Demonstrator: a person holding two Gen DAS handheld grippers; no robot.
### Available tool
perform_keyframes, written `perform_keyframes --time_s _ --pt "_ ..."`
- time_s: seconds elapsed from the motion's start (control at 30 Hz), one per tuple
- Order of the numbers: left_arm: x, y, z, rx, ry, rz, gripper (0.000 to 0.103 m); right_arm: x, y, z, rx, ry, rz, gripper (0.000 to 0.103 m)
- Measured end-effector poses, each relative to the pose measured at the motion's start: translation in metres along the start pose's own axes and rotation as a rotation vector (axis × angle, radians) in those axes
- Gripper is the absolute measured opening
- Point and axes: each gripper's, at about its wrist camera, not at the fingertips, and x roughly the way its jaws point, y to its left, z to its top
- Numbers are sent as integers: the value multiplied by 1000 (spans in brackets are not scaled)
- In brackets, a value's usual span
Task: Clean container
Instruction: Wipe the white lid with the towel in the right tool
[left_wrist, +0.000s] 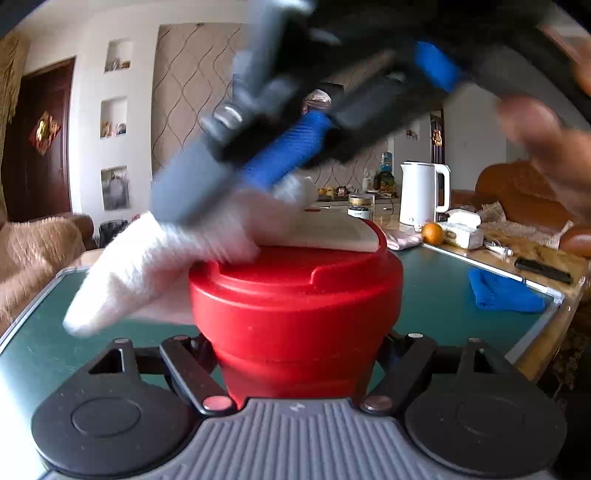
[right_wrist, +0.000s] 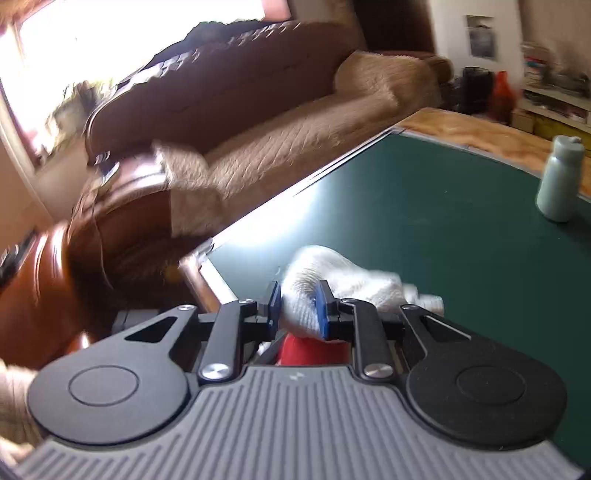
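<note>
So here's where we're at: the red container (left_wrist: 295, 306) stands upright on the green mat (left_wrist: 443, 295), lid (left_wrist: 295, 269) on, long axis straight up. Our left gripper (left_wrist: 295, 354) comes at it low from the side and its jaws are clamped around the narrower lower body, so that one's the anchor.

The right gripper (right_wrist: 298, 308) sits above it, reaching down at a slant, pinched tight on a white cloth (right_wrist: 332, 288). In the left wrist view the cloth (left_wrist: 155, 266) drapes over the lid's left edge and hangs down that side, with a flatter white part lying across the top. In the right wrist view we only catch a sliver of red just under the fingers, so the container is directly below and a bit toward us from the cloth hand.

It's blurry up there, so we'd guess mid-wipe, but can't say how clean it is. Whatever comes next hinges on the cloth staying pressed down along that vertical axis while the left holds firm.
</note>
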Motion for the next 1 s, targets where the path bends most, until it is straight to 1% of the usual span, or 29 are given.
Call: perform_keyframes --time_s 0.03,0.07,0.13,0.17,0.23,0.37,0.43,0.5,0.53,0.57,0.6,0.63,0.67,0.77,0.8,1.0 --pt "-1 0 -1 12 -3 -1 82 -2 2 -2 4 -4 -23 24" --pt "-2 -1 -1 21 -5 -1 82 -6 2 -5 21 -6 -23 24" --pt "-3 2 -1 10 -2 -3 82 -14 1 -13 44 2 -7 24" --pt "-4 4 0 1 -2 -7 82 -18 1 -17 51 14 0 22" --pt "-5 4 0 12 -4 -8 82 -26 0 -28 65 30 6 22" --pt "-8 1 0 43 -10 -1 82 -40 4 -34 53 32 -23 22" --pt "-8 4 0 32 -9 0 82 -46 9 -31 15 2 -22 22" --pt "-8 6 -1 38 -6 2 82 -53 21 -26 -69 -67 -34 24" --pt "-8 7 -1 43 -4 3 82 -56 27 -21 -110 -103 -46 28" --pt "-8 8 -1 44 -2 2 82 -57 31 -15 -138 -127 -51 47" --pt "-9 9 0 42 -1 1 82 -55 32 -8 -155 -143 -51 63" --pt "-9 9 0 43 -1 1 82 -51 31 -2 -168 -147 -53 67" --pt "-10 9 0 43 -2 2 82 -44 27 5 -172 -135 -60 71" --pt "-12 9 -1 43 -4 5 82 -20 -4 29 -127 -48 -49 72" --pt "-12 9 -1 42 -4 3 82 -8 -13 36 -128 -8 -36 72" --pt "-6 -2 -1 52 -11 8 82 88 -49 76 -234 276 51 72"
